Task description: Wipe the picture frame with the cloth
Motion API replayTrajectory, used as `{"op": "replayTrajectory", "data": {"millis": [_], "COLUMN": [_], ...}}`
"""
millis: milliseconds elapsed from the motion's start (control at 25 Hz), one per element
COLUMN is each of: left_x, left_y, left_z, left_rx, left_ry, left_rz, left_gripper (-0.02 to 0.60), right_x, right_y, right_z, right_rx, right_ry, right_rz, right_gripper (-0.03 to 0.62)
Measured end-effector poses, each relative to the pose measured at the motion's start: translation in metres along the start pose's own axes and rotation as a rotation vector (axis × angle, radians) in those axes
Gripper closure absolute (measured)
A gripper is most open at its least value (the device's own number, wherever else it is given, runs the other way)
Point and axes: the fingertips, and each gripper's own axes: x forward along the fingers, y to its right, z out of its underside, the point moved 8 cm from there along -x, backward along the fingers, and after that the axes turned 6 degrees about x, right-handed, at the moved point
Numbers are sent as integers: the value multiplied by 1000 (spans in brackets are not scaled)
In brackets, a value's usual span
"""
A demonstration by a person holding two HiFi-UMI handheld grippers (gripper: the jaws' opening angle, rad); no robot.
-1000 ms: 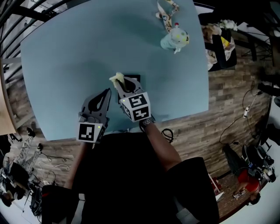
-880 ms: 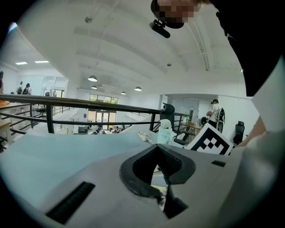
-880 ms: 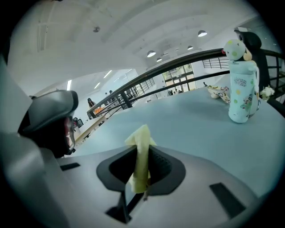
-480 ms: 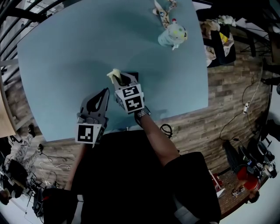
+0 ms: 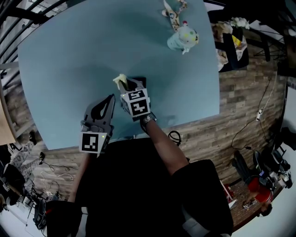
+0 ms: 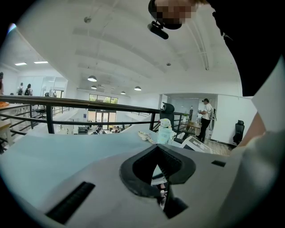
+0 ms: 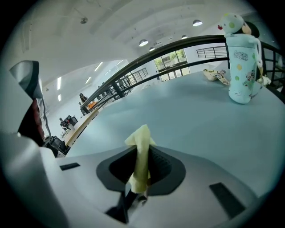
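A small dark picture frame (image 5: 139, 80) lies on the blue table (image 5: 64, 55) near its front edge, mostly hidden under my right gripper (image 5: 126, 86). That gripper is shut on a pale yellow cloth (image 5: 120, 79), which sticks up between its jaws as a folded strip (image 7: 141, 153) in the right gripper view. The cloth end hangs at the frame's left edge; I cannot tell if it touches. My left gripper (image 5: 112, 96) hovers just left of it, jaws together and holding nothing (image 6: 159, 173).
A pale green child's cup (image 5: 182, 37) with a dotted lid stands at the table's far right, beside a patterned strap (image 5: 174, 11). A black railing (image 7: 147, 60) runs past the table's far side. Cluttered shelves (image 5: 231, 41) stand right of the table.
My right gripper with the cloth has shifted slightly up and left over the frame. The left gripper has stayed put.
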Motion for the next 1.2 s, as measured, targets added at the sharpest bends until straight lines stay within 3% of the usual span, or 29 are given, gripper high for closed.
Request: {"op": "replayTrajectory", "data": {"millis": [1200], "left_x": [1], "left_y": [12], "left_z": [2], "left_rx": [14], "left_ry": [-3], "left_rz": [32], "left_gripper": [584], "right_x": [-10], "right_y": [29], "right_z": [2], "right_rx": [57], "right_ry": [10], "right_rz": [53], "right_gripper": [536]}}
